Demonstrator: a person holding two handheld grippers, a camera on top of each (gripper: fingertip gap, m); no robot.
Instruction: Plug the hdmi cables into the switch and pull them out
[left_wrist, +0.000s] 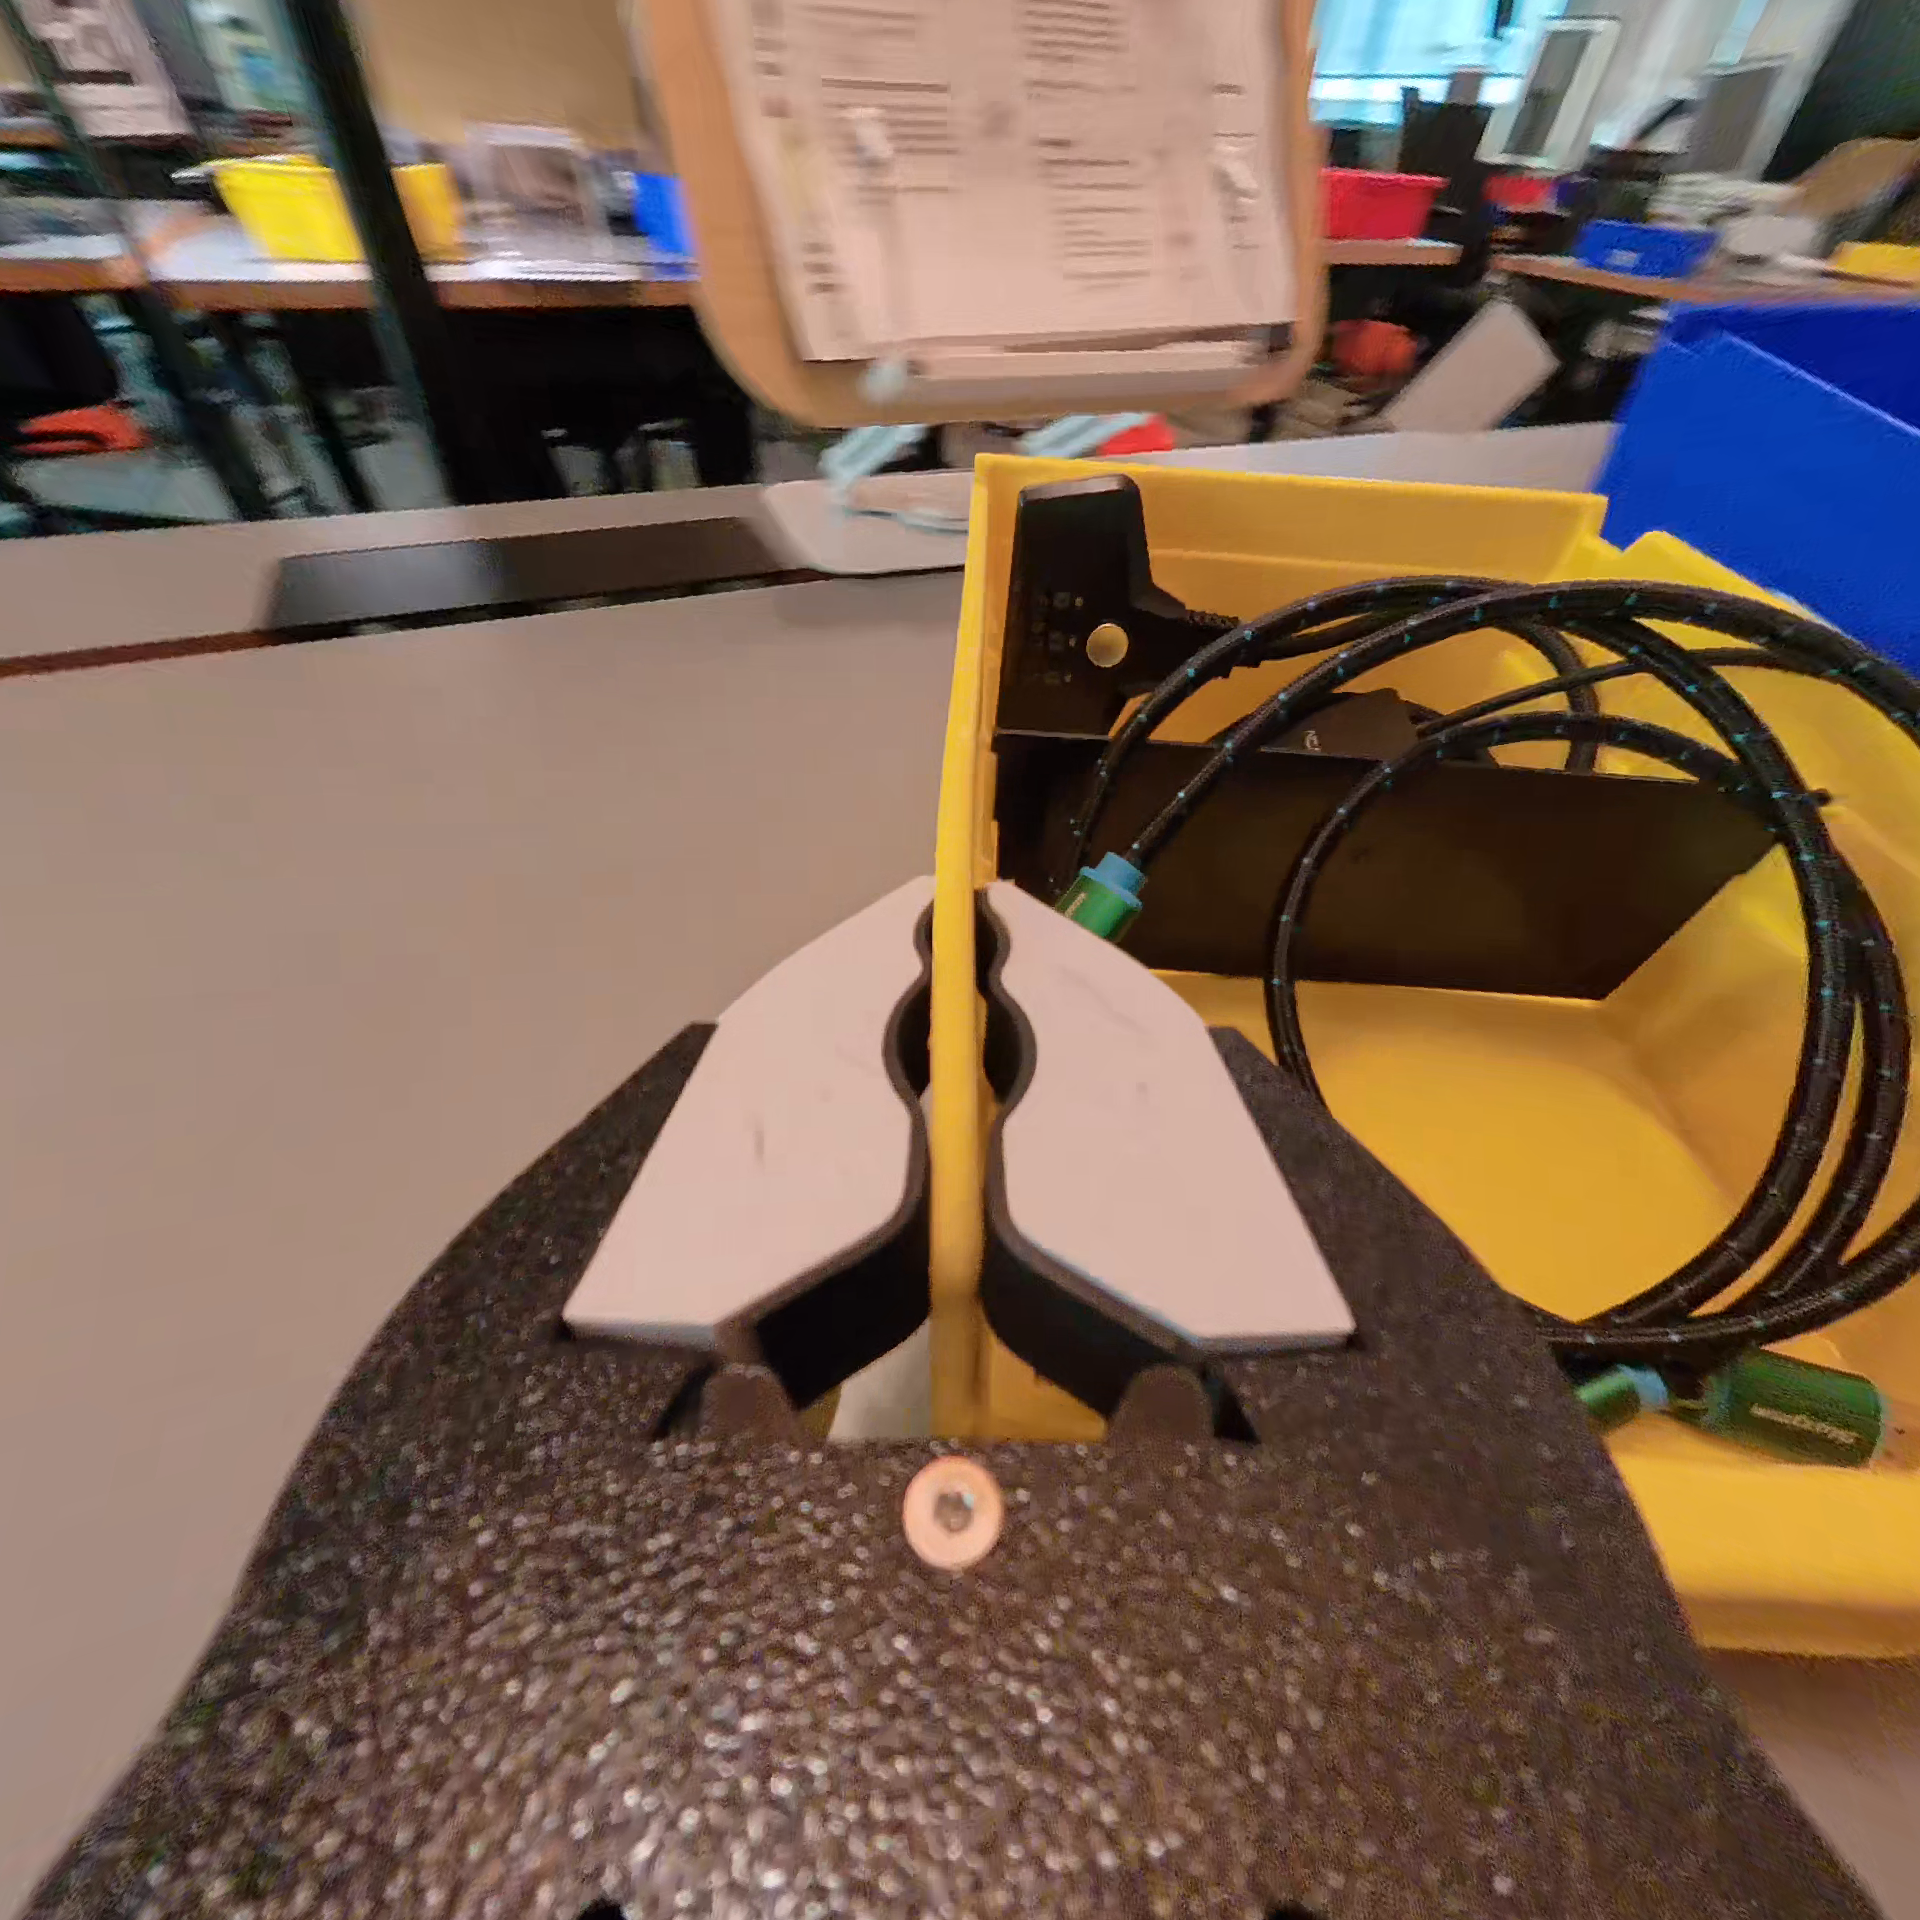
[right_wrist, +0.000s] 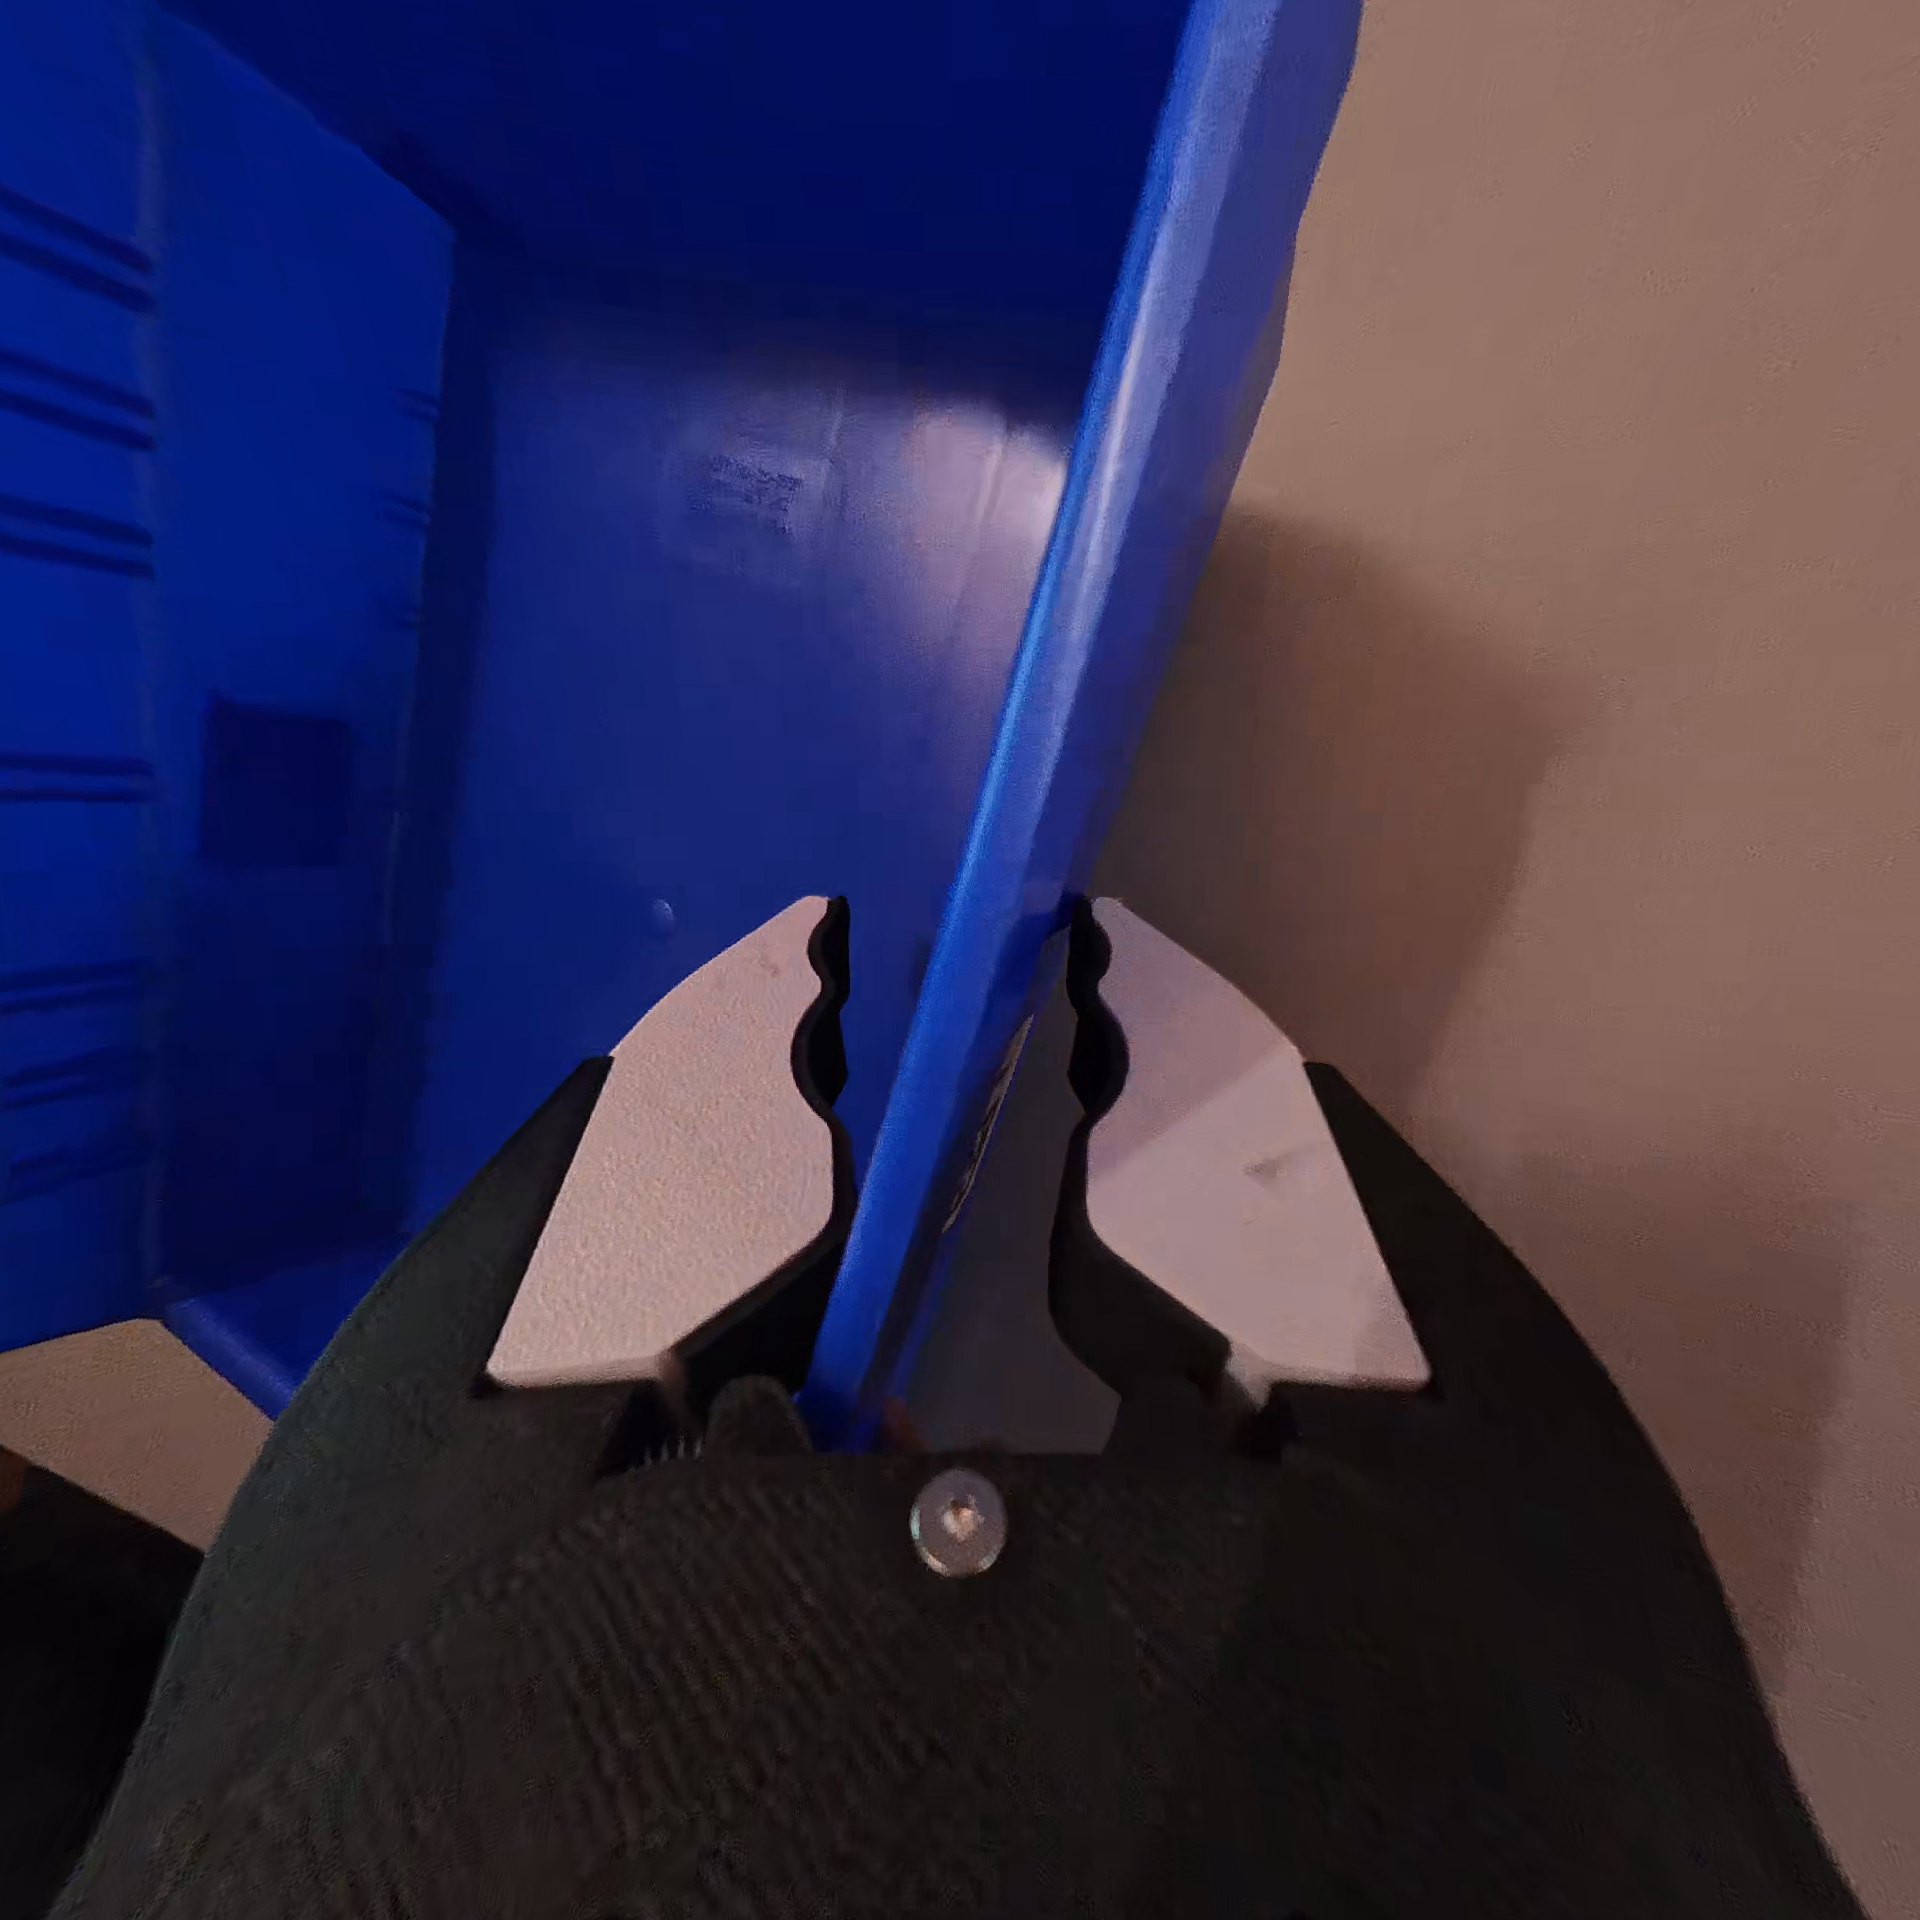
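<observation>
My left tool (left_wrist: 954, 914) is clamped narrow on the left wall of the yellow bin (left_wrist: 1455, 1122), 1 finger inside and 1 outside. My right tool (right_wrist: 961, 914) straddles the right wall of the blue bin (right_wrist: 727, 644); its fingers are a little apart and I cannot tell whether they grip. Inside the yellow bin the black switch (left_wrist: 1081, 613) leans upright in the far left corner, and the braided black cables (left_wrist: 1829, 1039) coil beside it, green plugs (left_wrist: 1096, 899) loose, though 1 cable seems to run into the switch. I judge this a bin-handling step on the desk (left_wrist: 468, 883); no plugging is under way. Next I need to let go of a wall, reach in, and take 1 plug squarely.
</observation>
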